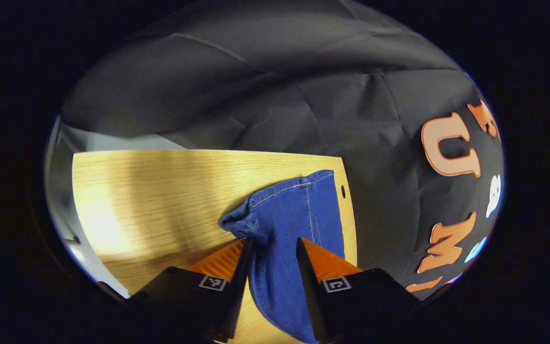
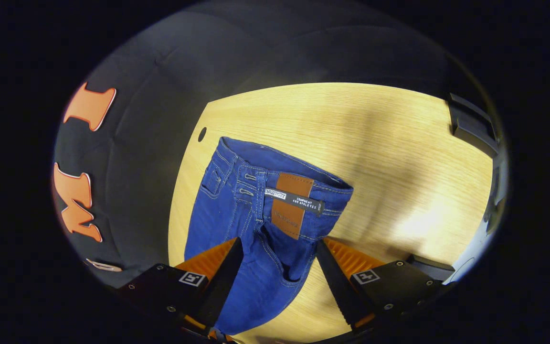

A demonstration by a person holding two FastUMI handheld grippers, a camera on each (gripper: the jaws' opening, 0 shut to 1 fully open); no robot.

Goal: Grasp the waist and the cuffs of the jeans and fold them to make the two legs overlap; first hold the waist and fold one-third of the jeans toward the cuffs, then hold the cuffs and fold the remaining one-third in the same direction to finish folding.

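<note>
The jeans [image 2: 256, 224] lie on the wooden table [image 2: 399, 143], already doubled lengthwise so one leg sits on the other, which suggests the leg-overlap step is done and the thirds-folds are not yet done. In the right gripper view the waist [image 2: 280, 177], with its leather patch [image 2: 291, 203], points toward twelve o'clock and the seat runs down toward six o'clock between the fingers of the right gripper [image 2: 277, 267]. Those fingers stand spread on either side of the denim with a gap at each flank, so this gripper is released, probably poised to close on the waist end for the first fold toward the cuffs. In the left gripper view the cuffs [image 1: 299, 191] fan out toward one o'clock near the table's far edge, beside a small hole [image 1: 343, 191] in the board, while the leg narrows toward six o'clock between the fingers of the left gripper [image 1: 275, 267]. The cloth looks bunched there, yet I cannot tell whether both fingers truly press on it.
</note>
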